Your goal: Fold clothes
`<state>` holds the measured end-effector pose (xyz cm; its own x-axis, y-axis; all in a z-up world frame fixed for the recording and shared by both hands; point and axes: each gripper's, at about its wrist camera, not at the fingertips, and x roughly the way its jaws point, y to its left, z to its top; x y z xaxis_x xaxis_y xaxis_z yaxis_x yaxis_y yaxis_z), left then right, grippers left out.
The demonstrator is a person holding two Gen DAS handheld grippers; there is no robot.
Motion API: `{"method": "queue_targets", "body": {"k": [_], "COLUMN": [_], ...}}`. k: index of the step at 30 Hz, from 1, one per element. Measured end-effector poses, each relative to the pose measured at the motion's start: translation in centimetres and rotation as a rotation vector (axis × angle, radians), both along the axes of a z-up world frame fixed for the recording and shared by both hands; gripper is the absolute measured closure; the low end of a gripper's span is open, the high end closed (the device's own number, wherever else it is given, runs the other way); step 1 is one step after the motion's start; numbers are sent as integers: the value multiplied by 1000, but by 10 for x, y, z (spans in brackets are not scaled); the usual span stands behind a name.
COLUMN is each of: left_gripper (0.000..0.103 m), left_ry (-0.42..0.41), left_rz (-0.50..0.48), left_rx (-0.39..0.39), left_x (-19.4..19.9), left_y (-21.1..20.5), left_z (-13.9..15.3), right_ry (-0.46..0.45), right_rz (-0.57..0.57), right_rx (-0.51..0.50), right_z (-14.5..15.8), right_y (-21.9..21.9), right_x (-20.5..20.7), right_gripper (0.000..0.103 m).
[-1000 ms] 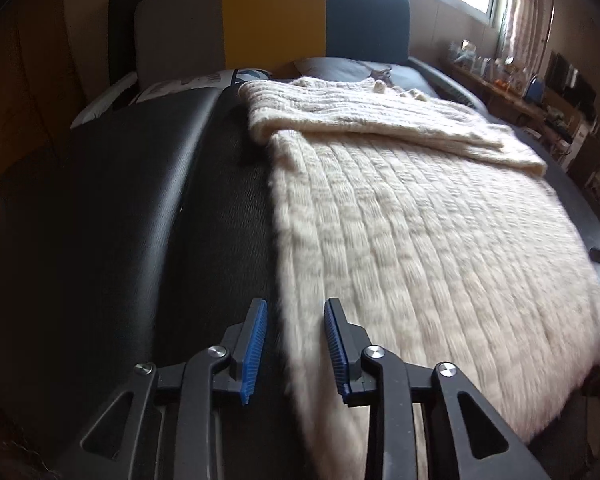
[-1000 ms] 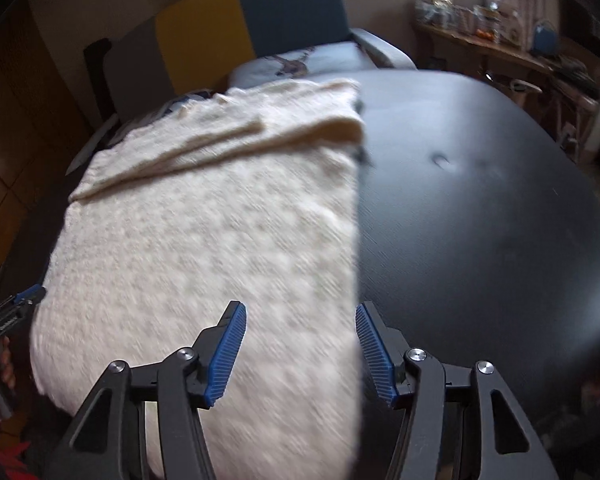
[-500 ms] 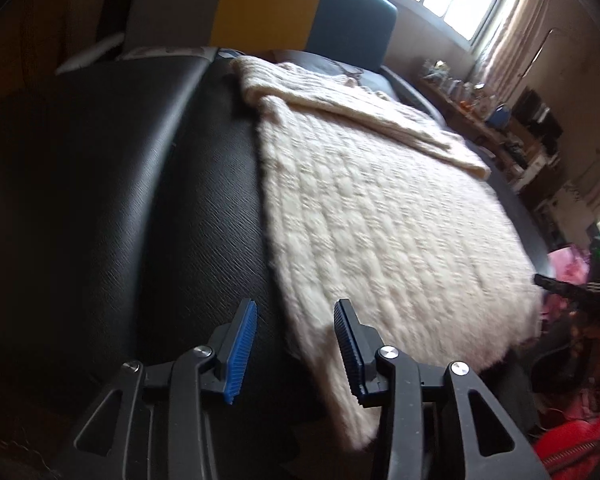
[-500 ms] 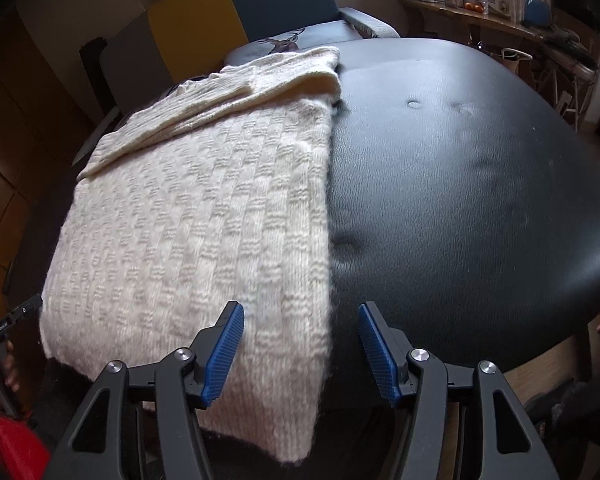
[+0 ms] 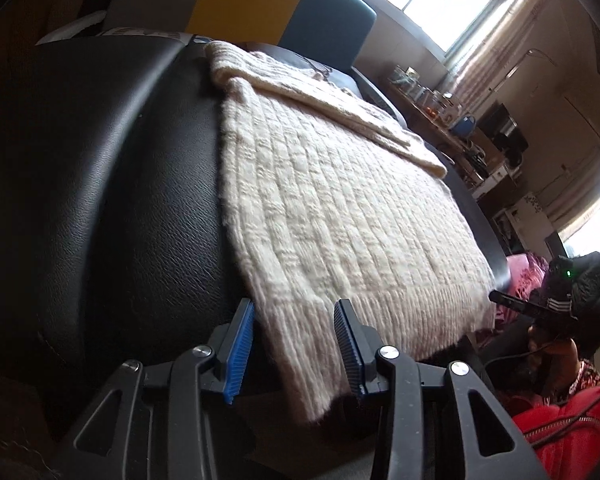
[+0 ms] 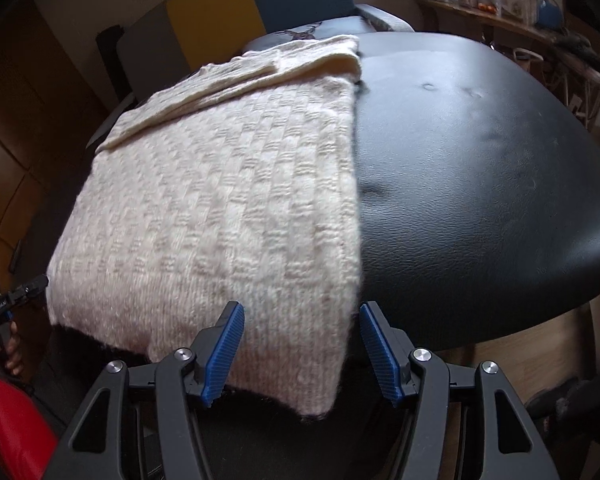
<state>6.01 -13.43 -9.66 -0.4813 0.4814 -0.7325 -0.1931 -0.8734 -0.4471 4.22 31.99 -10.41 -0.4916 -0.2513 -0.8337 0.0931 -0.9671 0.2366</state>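
Observation:
A cream knitted sweater [image 5: 332,200] lies flat on a black padded table [image 5: 100,184], its sleeves folded across the far end and its ribbed hem hanging over the near edge. My left gripper [image 5: 294,344] is open, its blue pads on either side of the hem's left corner. In the right wrist view the same sweater [image 6: 220,208] covers the left half of the table [image 6: 480,200]. My right gripper [image 6: 302,350] is open too, straddling the hem's right corner, which droops between the fingers. Neither pair of pads presses the cloth.
A grey, yellow and blue chair back [image 5: 260,8] stands beyond the table's far end. A cluttered shelf [image 5: 432,100] runs along the right wall under a window. A red bag [image 5: 568,440] sits low at the right; a hand [image 6: 4,344] holds the other gripper at the left.
Both grippers have drawn back toward the near edge and dropped lower. The hanging hem corners now sit between their open fingers, where earlier the fingers were over the sweater's body.

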Motion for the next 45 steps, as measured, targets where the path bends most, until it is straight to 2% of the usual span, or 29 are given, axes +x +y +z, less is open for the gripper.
{"method": "queue_targets", "body": {"k": [5, 9, 11, 16, 17, 18, 19, 20, 21, 24, 32, 37, 42, 45], "left_gripper": [63, 64, 65, 65, 69, 77, 79, 90, 95, 96, 98, 98, 98, 98], "left_ry": [8, 2, 1, 9, 12, 14, 17, 16, 8, -26, -3, 20, 22, 57], "left_rz": [-23, -1, -7, -45, -53, -62, -72, -82, -89, -83, -85, -112, -86, -52], "left_rx": [42, 81, 75, 20, 3, -20, -45, -58, -55, -2, 111, 188, 352, 444], "left_x": [-1, 1, 4, 2, 1, -1, -3, -5, -6, -11, 5, 22, 45, 59], "left_y": [6, 5, 5, 13, 15, 18, 20, 21, 19, 12, -6, -13, -34, -51], "left_z": [-3, -5, -5, -4, -4, -3, -2, -2, -2, -4, 18, 38, 62, 80], "right_ry": [40, 50, 52, 58, 57, 57, 57, 56, 51, 35, -3, -34, -59, -34], "right_rz": [37, 27, 29, 78, 82, 86, 91, 96, 104, 124, 81, 97, 88, 62], "right_rx": [30, 37, 31, 25, 32, 40, 47, 53, 54, 42, -179, -312, -499, -642], "right_z": [0, -2, -3, -5, -4, -4, -4, -4, -3, -2, 15, 31, 46, 64], "right_y": [-11, -9, -9, -16, -17, -18, -19, -20, -22, -23, 2, 10, 22, 35], "right_x": [0, 1, 2, 4, 3, 3, 2, 2, 1, 0, -3, 10, 27, 37], "right_gripper": [46, 55, 61, 62, 63, 70, 85, 88, 88, 89, 90, 90, 90, 90]}}
